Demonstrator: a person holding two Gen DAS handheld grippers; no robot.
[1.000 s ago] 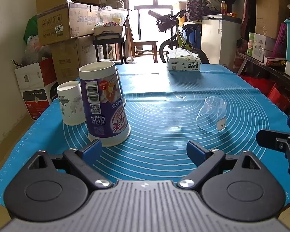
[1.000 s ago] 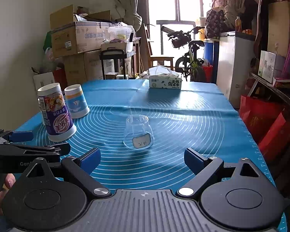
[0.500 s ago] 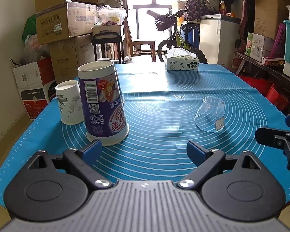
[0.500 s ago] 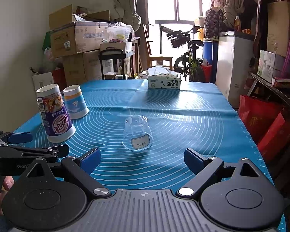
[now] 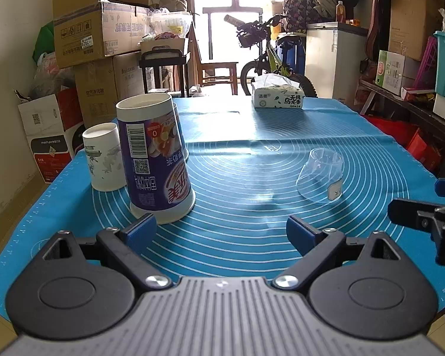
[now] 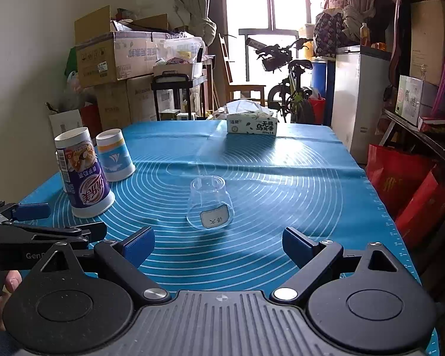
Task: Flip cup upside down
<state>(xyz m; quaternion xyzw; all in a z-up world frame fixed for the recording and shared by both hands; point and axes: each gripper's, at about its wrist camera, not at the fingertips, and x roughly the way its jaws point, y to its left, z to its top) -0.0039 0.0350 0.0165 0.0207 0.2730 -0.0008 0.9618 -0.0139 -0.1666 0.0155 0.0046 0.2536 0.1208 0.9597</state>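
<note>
A clear plastic cup (image 6: 209,203) with a white label stands upside down on the blue mat (image 6: 281,184), straight ahead of my right gripper (image 6: 218,241), which is open and empty a short way in front of it. In the left wrist view the same cup (image 5: 322,175) is at the right. My left gripper (image 5: 221,231) is open and empty, just in front of a tall purple paper cup (image 5: 155,160) standing upside down. The right gripper's fingers (image 5: 421,216) show at the right edge there.
A white paper cup (image 5: 103,157) and a blue-and-white paper cup (image 6: 114,155) stand upside down beside the purple one (image 6: 84,175). A tissue box (image 6: 250,124) sits at the mat's far edge. Boxes, a bicycle and shelves surround the table.
Both grippers have pulled back slightly toward the near edge; the cups look a little farther off. Both stay open and nothing on the mat has moved.
</note>
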